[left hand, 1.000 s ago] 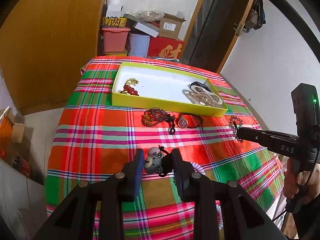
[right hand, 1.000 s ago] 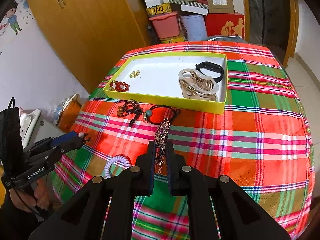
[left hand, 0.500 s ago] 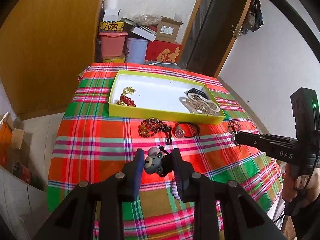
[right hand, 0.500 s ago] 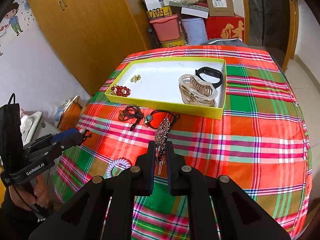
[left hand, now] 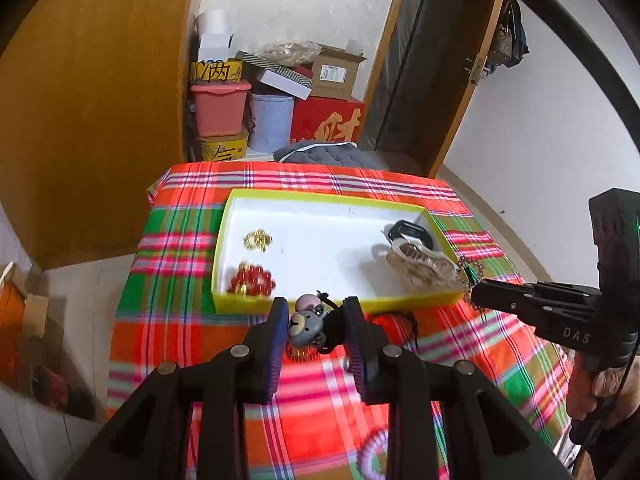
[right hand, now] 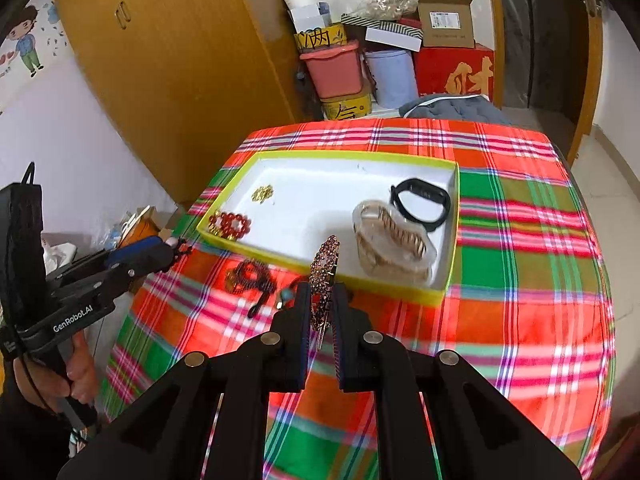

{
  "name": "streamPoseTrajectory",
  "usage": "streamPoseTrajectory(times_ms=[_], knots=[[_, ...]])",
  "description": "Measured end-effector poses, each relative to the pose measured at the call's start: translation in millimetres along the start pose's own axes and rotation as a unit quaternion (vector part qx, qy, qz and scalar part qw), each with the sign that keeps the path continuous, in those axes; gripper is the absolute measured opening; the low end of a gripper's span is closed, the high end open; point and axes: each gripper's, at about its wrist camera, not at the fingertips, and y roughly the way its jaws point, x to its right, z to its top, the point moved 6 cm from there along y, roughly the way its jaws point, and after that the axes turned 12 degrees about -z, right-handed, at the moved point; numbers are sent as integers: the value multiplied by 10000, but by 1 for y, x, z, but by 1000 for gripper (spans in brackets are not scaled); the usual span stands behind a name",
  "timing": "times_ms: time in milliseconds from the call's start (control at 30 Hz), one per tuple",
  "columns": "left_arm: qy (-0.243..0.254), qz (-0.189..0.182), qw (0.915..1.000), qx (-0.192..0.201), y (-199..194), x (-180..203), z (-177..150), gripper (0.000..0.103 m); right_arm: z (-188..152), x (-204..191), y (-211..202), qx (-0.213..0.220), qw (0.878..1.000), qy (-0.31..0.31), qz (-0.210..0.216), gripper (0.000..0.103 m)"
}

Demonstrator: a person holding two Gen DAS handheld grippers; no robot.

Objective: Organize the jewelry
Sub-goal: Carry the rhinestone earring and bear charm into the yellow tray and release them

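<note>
left gripper (left hand: 316,330): I've got it clamped on a grey bear charm (left hand: 306,326), hanging at the tray's near rim.
right gripper (right hand: 322,312): pinched tight on a beaded hair clip (right hand: 326,264), tip over the tray.
tray (right hand: 332,156): yellow rim, white floor, middle bare.
tabletop (right hand: 520,280): plaid cloth, right side free.

Tray (right hand: 448,280) on table (right hand: 520,320), wristband (right hand: 420,204) inside.

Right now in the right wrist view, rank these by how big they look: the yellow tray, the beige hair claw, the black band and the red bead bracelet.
1. Yellow tray
2. Beige hair claw
3. Black band
4. Red bead bracelet, clearly smallest

The claw lies nearer the camera than the band, so their order is unsure.
</note>
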Motion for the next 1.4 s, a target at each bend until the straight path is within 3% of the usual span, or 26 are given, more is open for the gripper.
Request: streamPoseTrajectory(times_ms=[400, 700, 933, 1067, 1167, 1400], knots=[[4, 67, 9998, -207, 63, -24, 37, 29, 55, 16, 52, -122, 9998, -41, -164, 10], [-161, 224, 9984, -485, 105, -46, 36, 29, 86, 19, 106, -405, 9989, -97, -199, 10], [-232, 338, 9976, -549, 115, -53, 28, 29, 85, 14, 137, -699, 9968, -278, -278, 10], [-270, 281, 9977, -556, 113, -53, 27, 30, 83, 17, 137, -729, 9967, -210, -285, 11], [-341, 265, 9976, -548, 110, -53, 27, 30, 84, 21, 128, -642, 9977, -101, -210, 18], [-452, 251, 9976, -468, 95, -53, 30, 34, 79, 23, 96, -414, 9991, 66, -79, 19]])
